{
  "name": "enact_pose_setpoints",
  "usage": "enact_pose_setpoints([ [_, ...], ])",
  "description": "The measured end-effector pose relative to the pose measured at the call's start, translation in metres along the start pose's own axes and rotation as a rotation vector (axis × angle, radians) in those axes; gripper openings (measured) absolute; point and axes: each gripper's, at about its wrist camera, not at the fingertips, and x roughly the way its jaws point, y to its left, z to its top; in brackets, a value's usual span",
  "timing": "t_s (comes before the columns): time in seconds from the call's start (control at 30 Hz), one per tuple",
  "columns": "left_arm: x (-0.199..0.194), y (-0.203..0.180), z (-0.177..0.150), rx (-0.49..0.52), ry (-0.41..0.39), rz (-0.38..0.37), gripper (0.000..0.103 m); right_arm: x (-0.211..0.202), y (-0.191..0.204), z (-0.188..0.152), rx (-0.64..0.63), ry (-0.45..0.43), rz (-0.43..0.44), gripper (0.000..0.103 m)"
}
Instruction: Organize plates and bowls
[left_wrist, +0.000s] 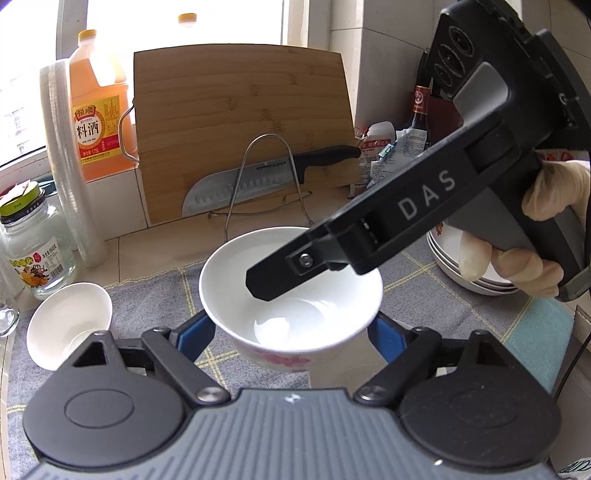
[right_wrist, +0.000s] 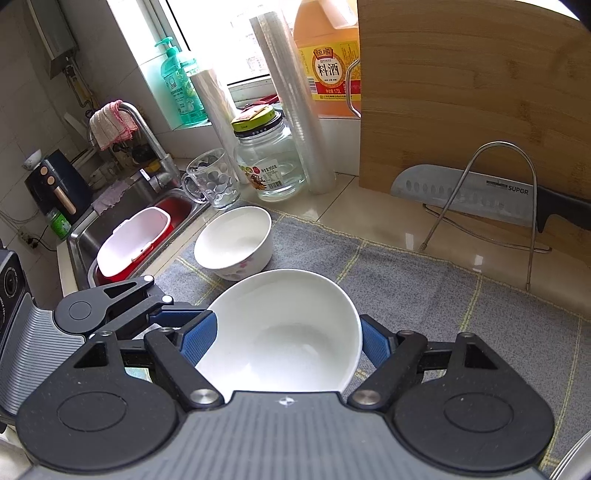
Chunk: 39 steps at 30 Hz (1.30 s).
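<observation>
— White porcelain is seen between both pairs of blue pads. Which bowl is held by which gripper?

— One white bowl with pink flowers (left_wrist: 291, 291) is held by the left gripper (left_wrist: 291, 332); its jaws are closed against the two sides of the bowl wall, fairly wide apart. The same bowl (right_wrist: 284, 328) appears between the pads of the right gripper (right_wrist: 288, 341), and these seem to be pressed on it too. In the left view one black finger of the right gripper (left_wrist: 295, 264) is reached over the rim from the right side.

— Where is the bowl, and where must it be brought?

— It is held above the grey checked cloth (left_wrist: 461, 295), directly in front of both grippers. A stack of white dishes (left_wrist: 465, 266) is seen to the right, behind the gloved hand (left_wrist: 546, 221), so the right hand is judged nearer to it. A second flowered bowl (right_wrist: 233, 242) is standing on the cloth to the left, nearer the left hand.

— How many pieces are counted?

— Two bowls are counted clearly. The dishes in the stack cannot be counted exactly.
</observation>
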Motion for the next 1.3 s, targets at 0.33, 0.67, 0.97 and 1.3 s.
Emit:
enact_pose_setpoints([
  [0.33,-0.006,-0.017,-0.005,0.031,0.012,-0.027,0.089,-0.016,0.002,-0.021,0.034,-0.021,-0.018,0.086],
  [0.67,-0.005,-0.035,-0.009,0.062,0.028,-0.070,0.089,-0.034,0.001,-0.043,0.068,-0.026,-0.052,0.086],
  [0.97,-0.003,-0.046,-0.018,0.083,0.062,-0.091,0.089,-0.039,-0.002,-0.059,0.103,-0.021,-0.058,0.086],
  [1.3,0.004,-0.050,-0.025,0.086,0.102,-0.099,0.089,-0.034,-0.005,-0.071,0.125,0.005,-0.056,0.086],
])
